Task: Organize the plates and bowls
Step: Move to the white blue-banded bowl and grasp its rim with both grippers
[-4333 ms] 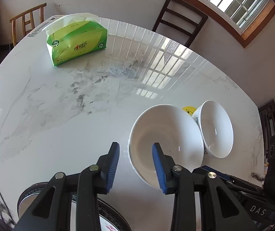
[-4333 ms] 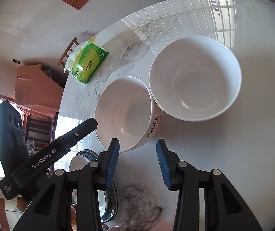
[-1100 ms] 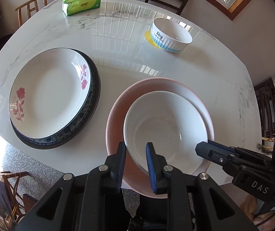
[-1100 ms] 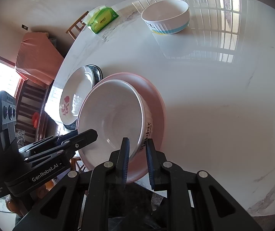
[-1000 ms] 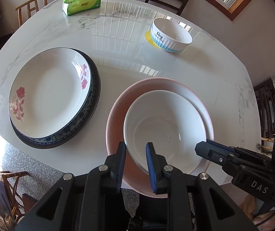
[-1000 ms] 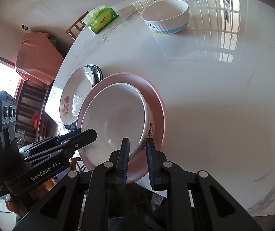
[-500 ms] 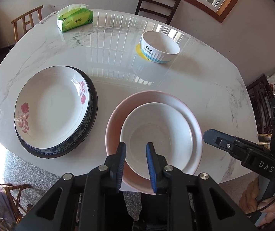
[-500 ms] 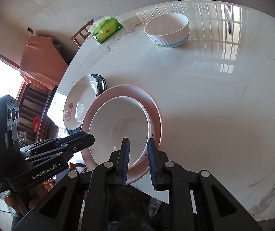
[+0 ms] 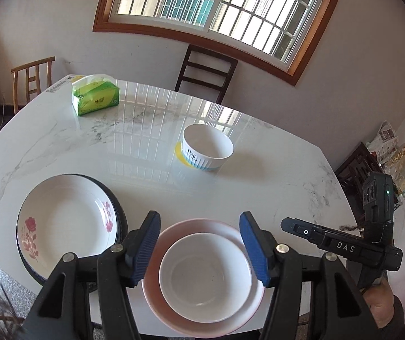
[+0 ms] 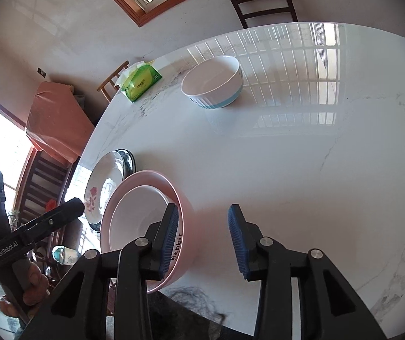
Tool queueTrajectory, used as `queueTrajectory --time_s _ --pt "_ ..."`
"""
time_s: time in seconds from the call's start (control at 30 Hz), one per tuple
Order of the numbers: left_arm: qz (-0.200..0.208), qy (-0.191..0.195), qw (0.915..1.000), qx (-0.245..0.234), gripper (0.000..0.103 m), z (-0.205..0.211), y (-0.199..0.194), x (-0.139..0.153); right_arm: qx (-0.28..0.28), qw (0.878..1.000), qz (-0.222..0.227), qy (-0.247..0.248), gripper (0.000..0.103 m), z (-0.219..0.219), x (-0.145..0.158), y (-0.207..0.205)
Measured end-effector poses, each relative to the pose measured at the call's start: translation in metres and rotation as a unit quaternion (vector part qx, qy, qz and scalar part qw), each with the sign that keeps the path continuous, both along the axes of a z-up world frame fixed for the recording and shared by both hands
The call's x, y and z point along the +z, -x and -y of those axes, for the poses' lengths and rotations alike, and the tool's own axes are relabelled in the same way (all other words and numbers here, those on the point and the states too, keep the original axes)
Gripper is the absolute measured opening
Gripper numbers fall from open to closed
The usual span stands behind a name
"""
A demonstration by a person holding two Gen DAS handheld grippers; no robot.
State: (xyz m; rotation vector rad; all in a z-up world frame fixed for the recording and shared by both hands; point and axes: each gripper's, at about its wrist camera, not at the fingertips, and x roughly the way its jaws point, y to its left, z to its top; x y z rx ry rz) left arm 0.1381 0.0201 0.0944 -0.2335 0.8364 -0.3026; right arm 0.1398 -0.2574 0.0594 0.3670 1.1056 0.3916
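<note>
Right wrist: pink bowl (image 10: pixel 184 212) partly hidden; right gripper (image 10: pixel 203 239), left gripper (image 9: pixel 199 250) released.

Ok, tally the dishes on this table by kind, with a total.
Bowls: 3 — white bowl nested in the pink bowl, plus the blue-striped bowl.
Plates: 2 — rose plate stacked on the dark-rimmed plate.
Total: 5.

left gripper (image 9: pixel 199 248) | black frame, ribbed blue pads, silver screws | right gripper (image 10: pixel 203 239) | same
</note>
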Motion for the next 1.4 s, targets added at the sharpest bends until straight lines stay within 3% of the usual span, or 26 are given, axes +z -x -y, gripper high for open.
queueTrajectory --time_s 0.07,0.13,0.2,0.27,0.47,0.73,0.87,1.0,1.2,1.3,1.33,1.4 --pt "0.01 0.01 0.9999 0.002 0.059 -0.001 -0.01 0.003 -0.007 1.0 0.014 0.008 0.041 0.006 0.002 -0.006" --pt "0.004 0.057 0.9984 -0.002 0.059 -0.007 -0.026 0.003 -0.019 0.999 0.037 0.018 0.046 0.011 0.006 -0.012" --pt "-0.028 0.091 0.9954 0.007 0.059 -0.012 -0.049 -0.002 -0.024 0.998 0.055 0.012 0.061 0.017 0.01 -0.02" --pt "-0.055 0.081 0.9952 -0.005 0.059 -0.008 -0.075 -0.005 -0.028 0.998 0.054 -0.002 0.072 0.025 0.011 -0.032" --pt "-0.105 -0.012 0.9943 -0.014 0.059 0.014 -0.148 -0.028 -0.023 0.999 0.04 -0.013 0.073 0.032 0.013 -0.083" --pt "-0.149 0.028 0.9884 0.006 0.059 0.011 -0.221 -0.065 -0.038 0.999 0.013 -0.008 0.074 0.041 0.0 -0.159" --pt "-0.171 0.036 0.9846 0.009 0.059 0.016 -0.241 -0.082 -0.027 1.0 -0.007 -0.001 0.074 0.033 -0.013 -0.187" --pt "-0.17 0.048 0.9842 0.006 0.059 0.02 -0.252 -0.09 -0.013 1.0 -0.023 0.007 0.068 0.019 -0.024 -0.209" --pt "-0.198 0.023 0.98 0.001 0.059 0.033 -0.264 -0.109 -0.006 0.999 -0.045 0.02 0.055 0.008 -0.04 -0.226" --pt "-0.203 -0.002 0.9791 0.0 0.059 0.04 -0.267 -0.117 -0.005 0.998 -0.055 0.017 0.054 0.006 -0.046 -0.231" --pt "-0.209 -0.007 0.978 -0.002 0.058 0.044 -0.269 -0.121 -0.007 0.998 -0.056 0.016 0.054 0.006 -0.048 -0.232" --pt "-0.23 -0.002 0.9731 -0.01 0.021 0.048 -0.271 -0.132 -0.004 0.998 -0.06 0.017 0.05 0.003 -0.051 -0.234"
